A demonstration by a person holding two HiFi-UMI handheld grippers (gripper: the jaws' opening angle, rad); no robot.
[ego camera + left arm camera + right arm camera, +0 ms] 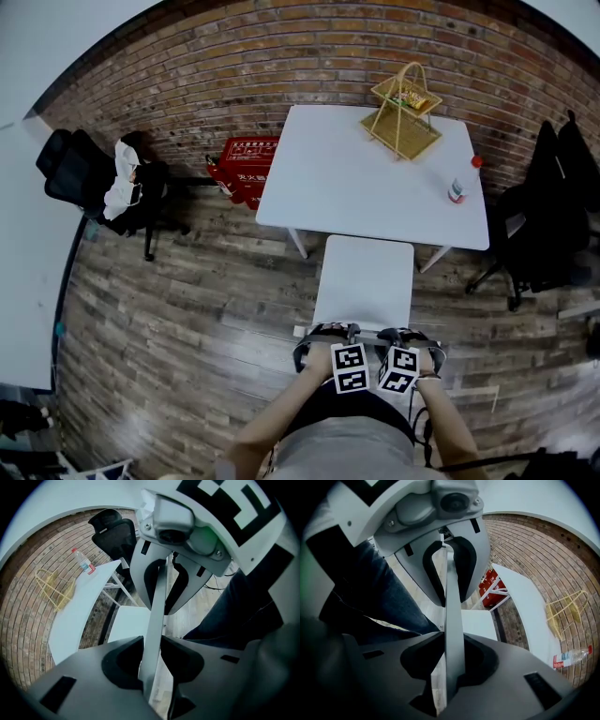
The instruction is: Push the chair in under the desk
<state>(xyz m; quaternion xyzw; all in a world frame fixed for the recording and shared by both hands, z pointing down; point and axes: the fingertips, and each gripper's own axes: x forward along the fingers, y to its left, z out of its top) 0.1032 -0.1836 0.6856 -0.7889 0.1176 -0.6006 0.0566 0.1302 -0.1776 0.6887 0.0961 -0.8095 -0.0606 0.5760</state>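
Both claws on chair back, chair only part-way under bench.

L claw (150, 644) & R claw (451, 644) sit side by side, each pinching the thin top edge of the white chair's (366, 277) backrest (367, 330); pads press the panel in both gripper views. Seat front sits abt at the near edge of the white bench (347, 178), w/ most of the seat out over the wood floor (206, 319). To do it well, imo: push level & straight w/ equal force from both claws so the chair doesn't yaw. Keep it centred btwn the bench legs (297, 242), and don't lean down on the back. Keep the pinch firm, since the slim panel could slip. Ease off near the end: basket (401, 117) & bottle (457, 189) may shake if bumped.
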